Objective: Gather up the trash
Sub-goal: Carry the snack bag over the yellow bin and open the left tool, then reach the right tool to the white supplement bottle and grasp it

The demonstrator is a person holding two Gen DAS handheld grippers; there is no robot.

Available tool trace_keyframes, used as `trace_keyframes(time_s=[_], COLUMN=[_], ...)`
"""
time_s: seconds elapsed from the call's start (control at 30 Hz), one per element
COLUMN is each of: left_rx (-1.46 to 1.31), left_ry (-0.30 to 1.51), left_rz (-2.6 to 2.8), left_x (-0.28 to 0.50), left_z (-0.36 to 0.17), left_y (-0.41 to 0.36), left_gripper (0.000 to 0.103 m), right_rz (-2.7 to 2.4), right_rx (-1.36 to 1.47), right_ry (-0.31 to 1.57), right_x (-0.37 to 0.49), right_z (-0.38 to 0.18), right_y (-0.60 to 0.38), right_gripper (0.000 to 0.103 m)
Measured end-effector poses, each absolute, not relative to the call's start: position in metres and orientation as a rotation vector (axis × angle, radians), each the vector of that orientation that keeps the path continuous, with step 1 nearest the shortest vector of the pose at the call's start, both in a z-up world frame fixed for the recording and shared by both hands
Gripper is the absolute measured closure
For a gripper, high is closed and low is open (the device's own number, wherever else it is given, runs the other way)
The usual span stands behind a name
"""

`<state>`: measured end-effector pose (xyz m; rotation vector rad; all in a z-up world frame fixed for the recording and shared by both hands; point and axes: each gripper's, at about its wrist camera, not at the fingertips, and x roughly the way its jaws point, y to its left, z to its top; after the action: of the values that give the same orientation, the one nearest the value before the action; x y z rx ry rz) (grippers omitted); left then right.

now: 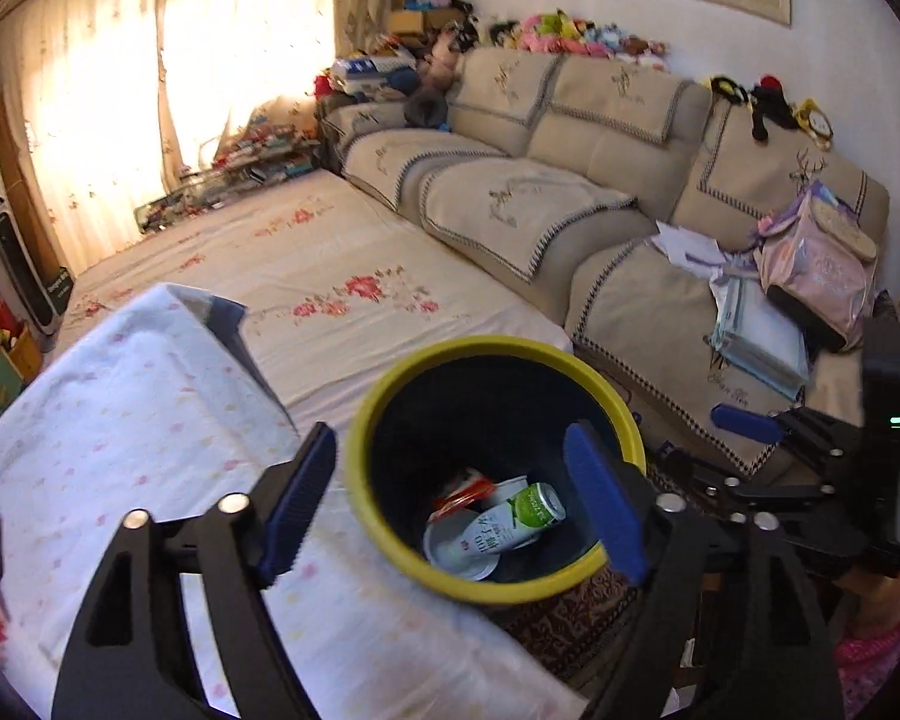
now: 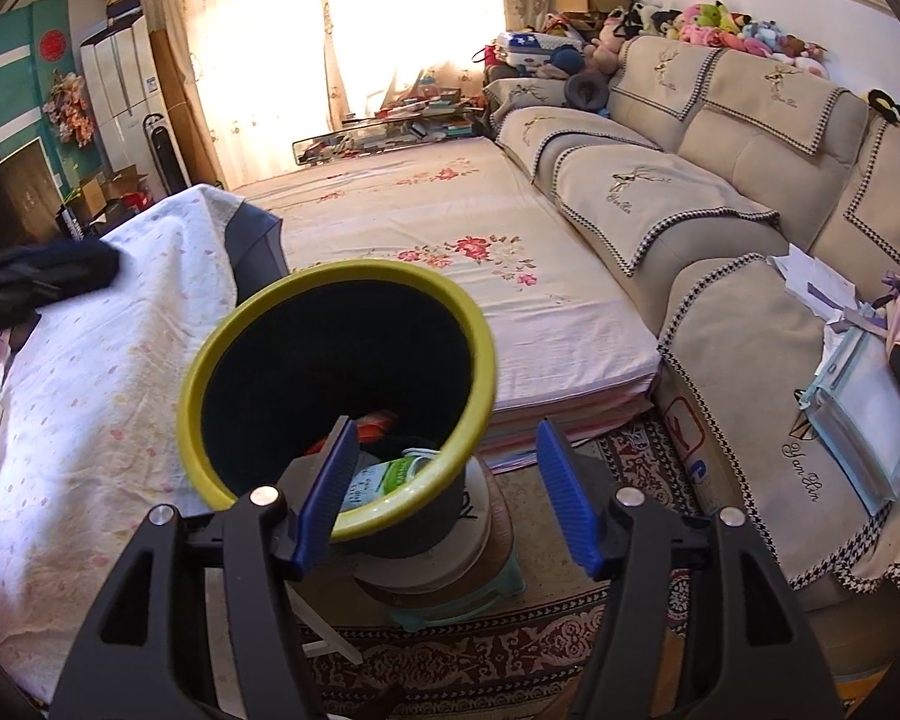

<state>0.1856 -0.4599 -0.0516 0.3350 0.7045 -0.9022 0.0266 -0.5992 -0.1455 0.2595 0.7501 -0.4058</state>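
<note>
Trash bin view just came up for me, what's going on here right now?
A person with tongs in each hand is collecting trash into the yellow-rimmed bin. The left tongs hang wide open and empty above its mouth. Inside lie a green-and-white can, a white cup and a red wrapper. The right tongs are open too, holding nothing, at the bin's near rim. The bin sits on a stack of stools beside the cloth-covered table.

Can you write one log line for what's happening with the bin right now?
left gripper: open, empty, over bin | can: inside bin | right gripper: open, empty
</note>
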Motion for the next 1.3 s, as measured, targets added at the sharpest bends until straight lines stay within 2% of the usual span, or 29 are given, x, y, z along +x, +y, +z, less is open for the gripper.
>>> trace_keyframes(time_s=[0.13, 0.3, 0.67, 0.83, 0.97, 1.2, 1.3], left_rx=[0.282, 0.206, 0.103, 0.027, 0.008, 0.019, 0.022], left_ry=[0.658, 0.629, 0.627, 0.625, 0.609, 0.619, 0.621], left_rz=[-0.845, -0.717, -0.255, -0.136, -0.112, -0.142, -0.157], left_x=[0.176, 0.166, 0.143, 0.129, 0.12, 0.114, 0.117], left_z=[-0.025, -0.007, -0.015, -0.02, -0.023, -0.027, -0.026], left_y=[-0.399, -0.305, -0.094, -0.025, 0.0, -0.002, -0.01], left_gripper=[0.009, 0.007, 0.006, 0.006, 0.006, 0.006, 0.006], right_rz=[-0.364, -0.269, 0.128, 0.348, 0.427, 0.3, 0.239], right_rx=[0.243, 0.203, 0.086, 0.015, -0.009, 0.082, 0.117], right_ry=[0.758, 0.77, 0.749, 0.755, 0.78, 0.842, 0.859], right_x=[0.037, 0.055, 0.099, 0.106, 0.109, 0.119, 0.122], right_z=[-0.146, -0.143, -0.119, -0.11, -0.112, -0.124, -0.13], right_y=[-0.581, -0.541, -0.401, -0.326, -0.272, -0.233, -0.222], right_gripper=[0.043, 0.04, 0.039, 0.038, 0.035, 0.012, 0.01])
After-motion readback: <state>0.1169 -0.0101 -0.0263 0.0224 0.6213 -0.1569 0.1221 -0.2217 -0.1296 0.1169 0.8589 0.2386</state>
